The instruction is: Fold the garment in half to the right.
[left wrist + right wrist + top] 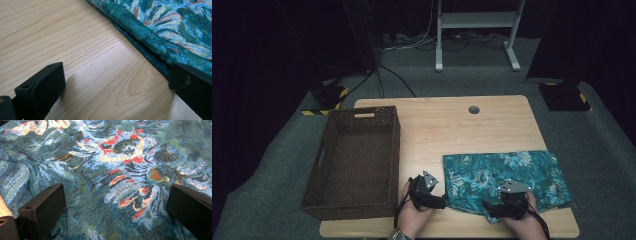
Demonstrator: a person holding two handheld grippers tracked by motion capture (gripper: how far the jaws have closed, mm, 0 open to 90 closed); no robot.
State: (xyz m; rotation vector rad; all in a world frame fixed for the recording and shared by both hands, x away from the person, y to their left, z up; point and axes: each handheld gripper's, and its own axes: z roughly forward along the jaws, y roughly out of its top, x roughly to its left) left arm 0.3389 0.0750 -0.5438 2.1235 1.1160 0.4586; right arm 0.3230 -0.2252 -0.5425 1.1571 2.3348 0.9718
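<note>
1. Right gripper [492,209] sits low on the near edge of the folded teal floral-print cloth [507,175], jaws spread wide, nothing pinched.
2. Left gripper [441,202] is at the cloth's left edge over the light wooden table [437,125], jaws wide too.
3. Further left: dark brown woven rectangular basket [354,165].

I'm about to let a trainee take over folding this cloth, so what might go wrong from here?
Likely risks:
1. The left gripper stands open mostly over bare table, beside the floral cloth; closing there may catch only one layer of its edge.
2. The right gripper is open above flat fabric, so it may pinch nothing.
3. The cloth's right end overhangs the table and could slide off.
</note>
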